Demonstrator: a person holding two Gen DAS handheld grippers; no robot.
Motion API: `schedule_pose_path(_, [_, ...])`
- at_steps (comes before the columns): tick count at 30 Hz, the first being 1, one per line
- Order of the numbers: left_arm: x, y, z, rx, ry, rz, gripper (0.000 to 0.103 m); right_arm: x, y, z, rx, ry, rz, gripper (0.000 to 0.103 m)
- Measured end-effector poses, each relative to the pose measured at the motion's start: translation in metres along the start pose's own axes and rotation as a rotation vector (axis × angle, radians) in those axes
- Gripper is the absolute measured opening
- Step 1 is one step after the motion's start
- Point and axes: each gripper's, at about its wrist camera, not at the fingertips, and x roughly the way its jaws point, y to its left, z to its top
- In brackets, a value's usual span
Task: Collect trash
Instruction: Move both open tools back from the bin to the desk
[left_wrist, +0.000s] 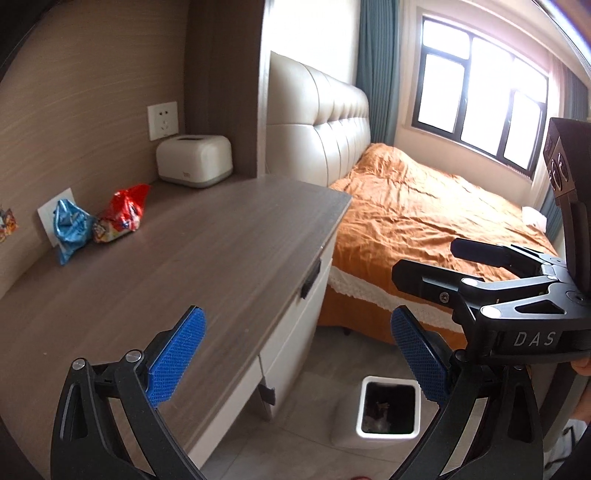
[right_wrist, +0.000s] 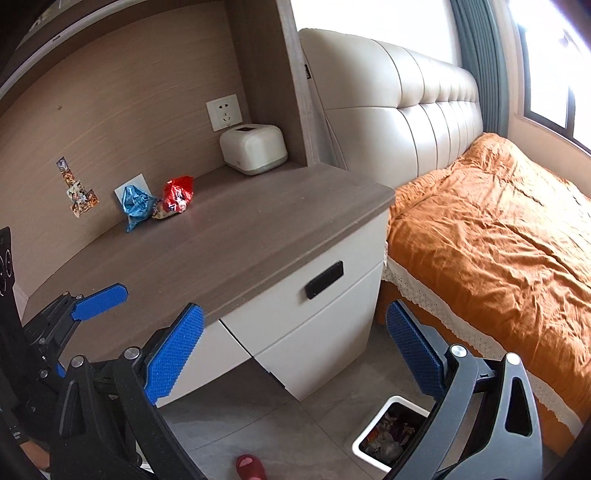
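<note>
Both tongs (left_wrist: 297, 354) (right_wrist: 293, 350) gape, empty — blue wrapper (left_wrist: 70, 227) and red wrapper (left_wrist: 123, 214) at counter (left_wrist: 221, 236) back edge: light, crinkly, slippery — pinch the bunched folds.

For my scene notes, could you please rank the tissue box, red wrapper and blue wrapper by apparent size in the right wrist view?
1. tissue box, clearly largest.
2. red wrapper and blue wrapper: too alike to rank.
</note>
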Motion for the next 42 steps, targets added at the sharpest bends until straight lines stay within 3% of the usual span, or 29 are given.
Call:
schedule_pose_path(15, [-0.048,0.121,0.031,-0.087,-0.105,0.09,0.098,0.03,0.11,0.063,-0.127,-0.07,0.082,0.099])
schedule_pose_path(26, [-0.056,0.192,0.045,-0.108,-0.111,0.17,0.098,0.051,0.169,0.089,-0.164,-0.087,0.099,0.099])
schedule_pose_path(34, [-0.032,0.229,0.062,-0.13,-0.103,0.25,0.098,0.091,0.185,0.113,-0.19,-0.075,0.152,0.099])
schedule_pose_path(42, [0.021,0.26,0.087,-0.134,-0.055,0.355,0.098,0.171,0.188,0.146,-0.191,-0.01,0.258,0.099])
